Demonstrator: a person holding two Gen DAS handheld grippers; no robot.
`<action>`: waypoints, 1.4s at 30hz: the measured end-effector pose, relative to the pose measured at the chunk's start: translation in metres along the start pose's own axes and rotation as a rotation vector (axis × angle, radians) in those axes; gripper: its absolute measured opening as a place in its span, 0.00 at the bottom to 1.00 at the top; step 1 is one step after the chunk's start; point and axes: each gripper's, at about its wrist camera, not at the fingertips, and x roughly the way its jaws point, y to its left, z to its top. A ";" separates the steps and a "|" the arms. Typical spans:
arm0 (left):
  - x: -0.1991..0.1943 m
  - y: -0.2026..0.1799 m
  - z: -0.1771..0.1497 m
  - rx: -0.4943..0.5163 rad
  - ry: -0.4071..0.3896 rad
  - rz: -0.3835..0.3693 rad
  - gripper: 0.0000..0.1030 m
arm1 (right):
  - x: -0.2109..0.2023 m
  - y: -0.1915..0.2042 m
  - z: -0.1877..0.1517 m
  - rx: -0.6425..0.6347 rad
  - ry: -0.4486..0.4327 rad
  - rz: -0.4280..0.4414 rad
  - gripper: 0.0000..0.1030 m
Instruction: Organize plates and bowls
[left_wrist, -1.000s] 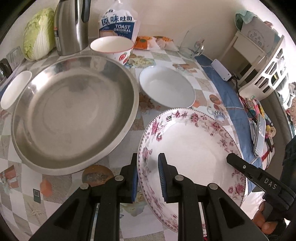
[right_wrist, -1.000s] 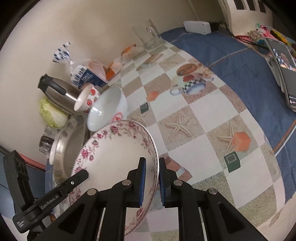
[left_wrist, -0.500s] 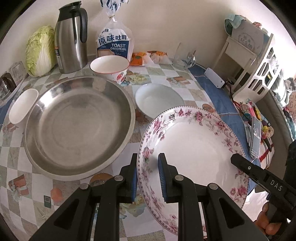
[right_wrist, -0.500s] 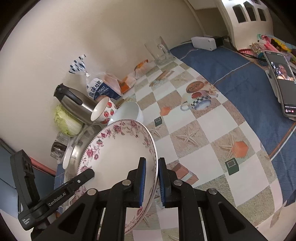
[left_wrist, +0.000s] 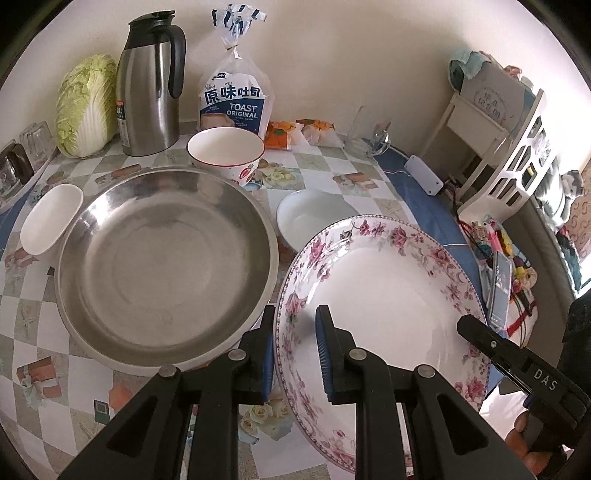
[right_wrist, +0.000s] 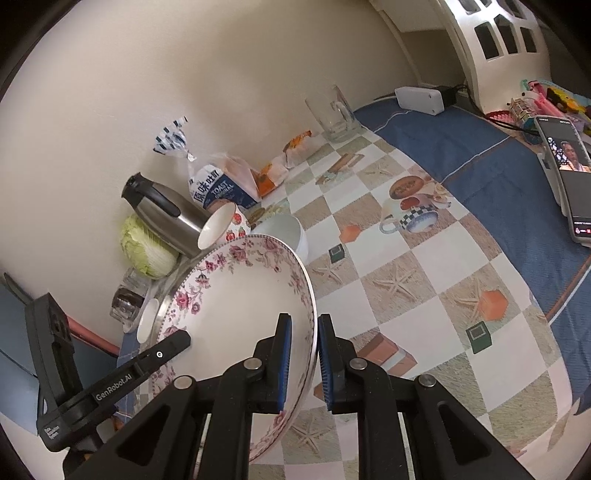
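Note:
A big white plate with a pink flower rim (left_wrist: 388, 288) (right_wrist: 236, 295) hangs above the checked tablecloth, held by both grippers. My left gripper (left_wrist: 295, 350) is shut on its left rim. My right gripper (right_wrist: 304, 360) is shut on the opposite rim and shows in the left wrist view as a black arm (left_wrist: 517, 362). Left of the plate lies a wide steel basin (left_wrist: 166, 258). Behind it stands a strawberry bowl (left_wrist: 225, 155). A plain white bowl (left_wrist: 314, 218) sits beyond the plate. A small white bowl (left_wrist: 50, 221) rests at the basin's left edge.
Along the wall stand a steel thermos jug (left_wrist: 151, 81), a cabbage (left_wrist: 86, 107), a toast bag (left_wrist: 234, 99), snack packets (left_wrist: 295, 133) and a glass mug (right_wrist: 334, 114). A phone (right_wrist: 567, 177) lies on the blue cloth at the right, near a white rack (left_wrist: 517, 155).
Both grippers have risen with the flowered plate between them, so the table and the things on it look farther off. The grips on the rim are unchanged.

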 end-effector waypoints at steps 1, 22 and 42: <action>-0.001 0.001 0.000 -0.003 -0.001 -0.006 0.20 | -0.001 0.002 0.001 -0.001 -0.007 -0.005 0.16; -0.040 0.084 0.012 -0.215 -0.136 -0.026 0.20 | 0.018 0.102 0.016 -0.167 0.011 -0.046 0.16; -0.056 0.192 0.044 -0.405 -0.250 0.081 0.20 | 0.112 0.207 0.024 -0.269 0.131 0.033 0.16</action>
